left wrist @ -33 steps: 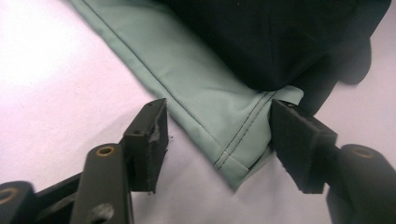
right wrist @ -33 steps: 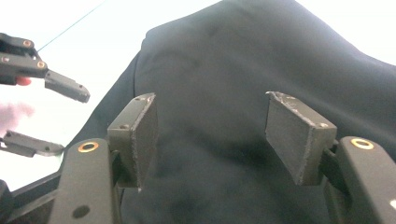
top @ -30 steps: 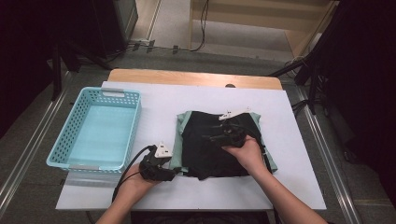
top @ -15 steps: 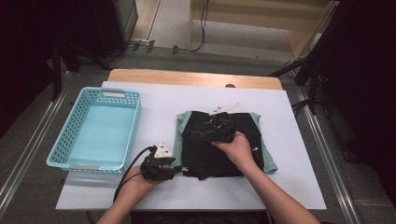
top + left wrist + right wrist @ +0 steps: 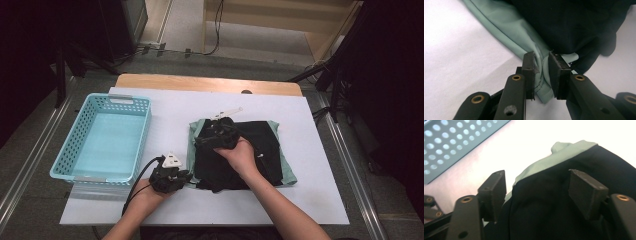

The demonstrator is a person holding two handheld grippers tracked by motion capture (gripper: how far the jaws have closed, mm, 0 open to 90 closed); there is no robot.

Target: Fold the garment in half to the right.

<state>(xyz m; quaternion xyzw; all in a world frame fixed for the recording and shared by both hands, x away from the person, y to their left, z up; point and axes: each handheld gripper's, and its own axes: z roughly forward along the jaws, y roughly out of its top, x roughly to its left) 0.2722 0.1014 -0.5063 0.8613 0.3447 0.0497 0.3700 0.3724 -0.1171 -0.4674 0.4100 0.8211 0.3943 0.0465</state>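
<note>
Left gripper [image 5: 541, 75] pinches the green cloth's [image 5: 506, 30] corner; right gripper [image 5: 536, 192], spread wide, presses the black garment [image 5: 564, 202].

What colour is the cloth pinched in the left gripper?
Pale mint green cloth, clearest in the left gripper view.

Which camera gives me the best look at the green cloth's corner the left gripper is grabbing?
The left gripper view: its jaws pinch the green cloth at a stitched corner, close and sharp. The high view shows the left gripper beside that cloth, the contact too small to judge. The right gripper view shows another green edge beneath black fabric.
</note>
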